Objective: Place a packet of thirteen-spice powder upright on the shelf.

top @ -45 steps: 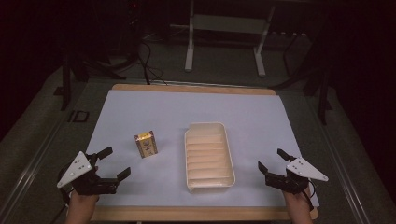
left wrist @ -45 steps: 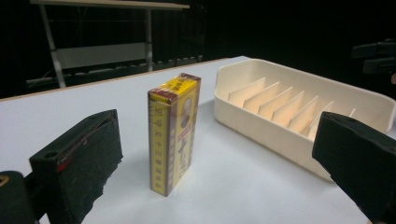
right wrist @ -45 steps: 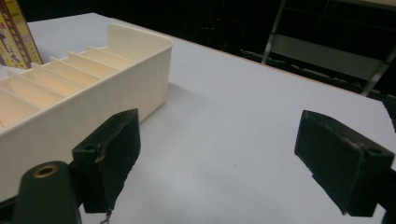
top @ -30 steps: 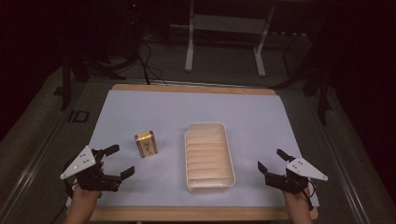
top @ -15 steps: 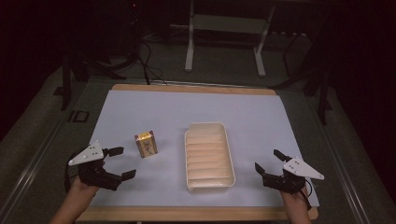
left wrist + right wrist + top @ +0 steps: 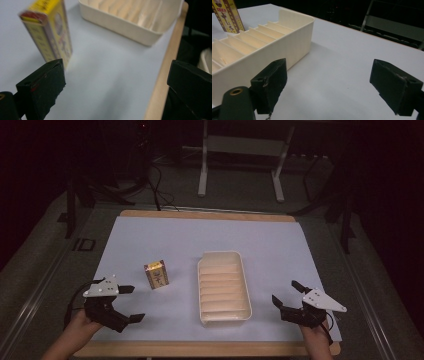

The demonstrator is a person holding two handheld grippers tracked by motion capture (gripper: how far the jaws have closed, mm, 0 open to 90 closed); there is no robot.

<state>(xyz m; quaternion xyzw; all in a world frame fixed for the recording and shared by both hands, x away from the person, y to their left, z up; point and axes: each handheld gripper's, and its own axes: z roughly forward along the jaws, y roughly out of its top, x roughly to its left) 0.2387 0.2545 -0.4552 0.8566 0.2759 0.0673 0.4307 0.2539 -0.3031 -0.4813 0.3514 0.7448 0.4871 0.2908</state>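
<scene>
A small yellow box (image 6: 156, 274) stands upright on the white mat, left of a cream ribbed tray (image 6: 223, 287). My left gripper (image 6: 130, 303) is open at the near left, just short of the box and below it in the high view. In the left gripper view the yellow box (image 6: 47, 30) rises beyond the left jaw, with the tray (image 6: 130, 22) farther off. My right gripper (image 6: 287, 293) hovers open at the near right, beside the tray's right wall. In the right gripper view the tray (image 6: 274, 47) lies past the left jaw and the box (image 6: 227, 16) peeks behind it.
The white mat (image 6: 210, 245) covers a wooden table whose front edge (image 6: 200, 349) runs near both hands. Beyond the table stand a metal frame (image 6: 240, 150) and cables on a dark floor. Open mat lies behind the tray and box.
My left gripper has moved right and forward toward the yellow box. The right gripper has shifted slightly left toward the tray. Box and tray have not moved.
</scene>
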